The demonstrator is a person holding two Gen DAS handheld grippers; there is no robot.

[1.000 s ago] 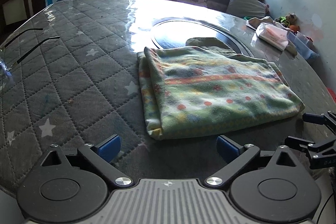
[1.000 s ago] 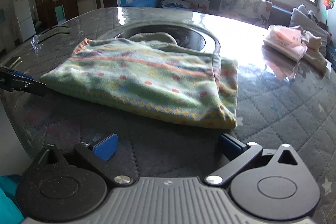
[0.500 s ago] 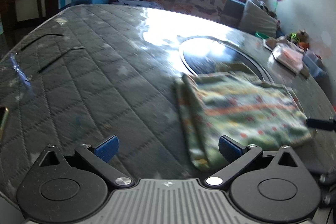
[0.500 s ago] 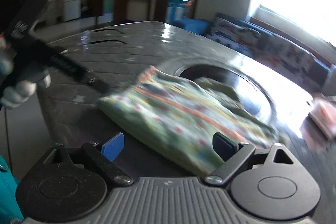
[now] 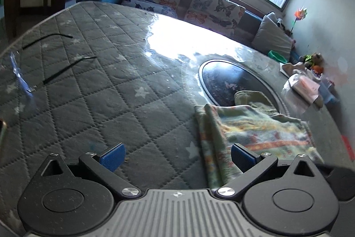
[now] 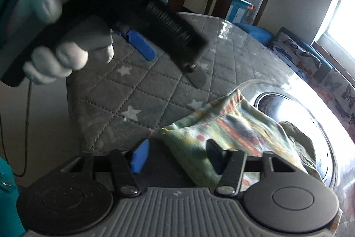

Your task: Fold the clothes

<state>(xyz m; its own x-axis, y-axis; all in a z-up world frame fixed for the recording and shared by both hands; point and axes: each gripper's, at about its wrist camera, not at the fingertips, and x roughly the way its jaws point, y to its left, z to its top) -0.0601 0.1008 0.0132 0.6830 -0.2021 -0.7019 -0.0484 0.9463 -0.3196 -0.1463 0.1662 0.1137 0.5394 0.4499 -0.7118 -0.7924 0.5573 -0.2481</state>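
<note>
A folded green fleece cloth with orange stripes and dots lies on the grey quilted star-print table cover, its far edge over the dark round inset of the table. The left gripper is held with its jaws wide apart and nothing between them, the cloth's left fold just under its right pad. The right gripper (its jaws have just been closing) is seen half closed around the cloth's near corner, not yet pinching it. A further fold appears to be in preparation; next, the 2 near corners would need a firm pinch.
</note>
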